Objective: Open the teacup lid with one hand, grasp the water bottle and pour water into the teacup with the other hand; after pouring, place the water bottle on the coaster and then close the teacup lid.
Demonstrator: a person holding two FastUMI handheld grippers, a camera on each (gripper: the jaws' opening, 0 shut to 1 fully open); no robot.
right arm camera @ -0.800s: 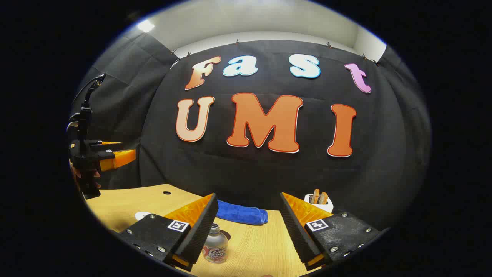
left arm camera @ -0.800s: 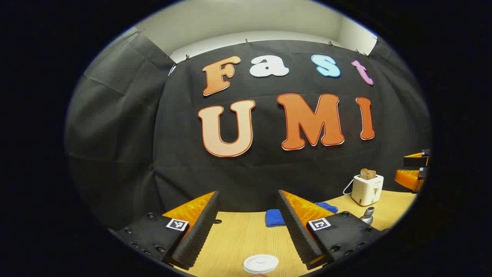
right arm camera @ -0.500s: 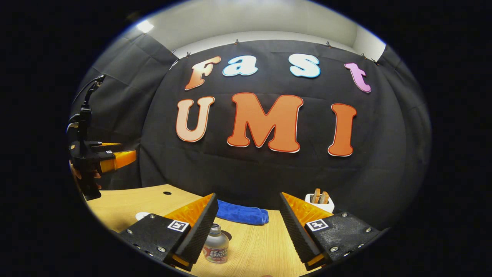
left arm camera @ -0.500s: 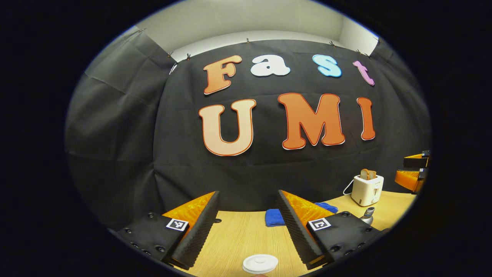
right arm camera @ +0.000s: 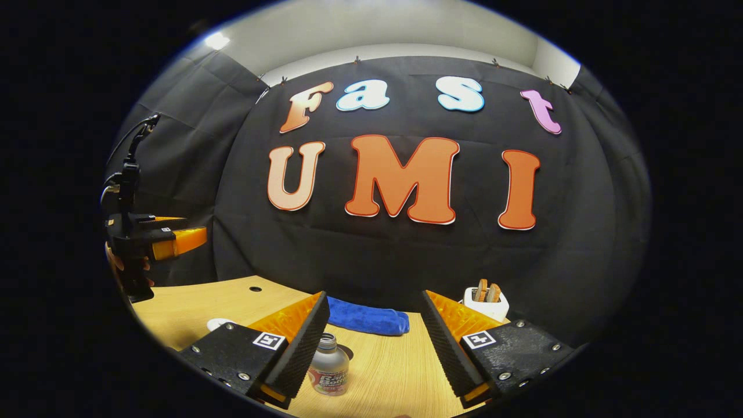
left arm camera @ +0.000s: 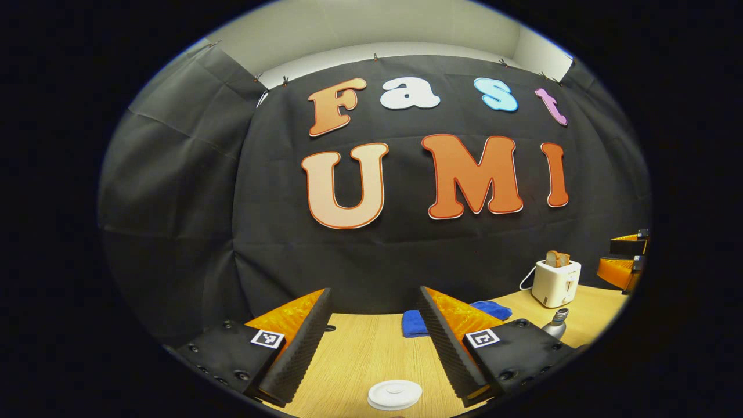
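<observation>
My left gripper [left arm camera: 374, 342] hung above the wooden table [left arm camera: 360, 354], fingers spread wide, nothing between them; the white teacup lid [left arm camera: 394, 395] sat low in the gap. My right gripper [right arm camera: 374, 342] was spread too, with the water bottle [right arm camera: 328, 371] upright just beside its left finger, untouched. Behind lay a blue cloth [right arm camera: 365, 318] and a toaster [right arm camera: 486, 302] holding bread.

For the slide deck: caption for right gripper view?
Open right gripper above the wooden table, water bottle standing near its left finger.
</observation>
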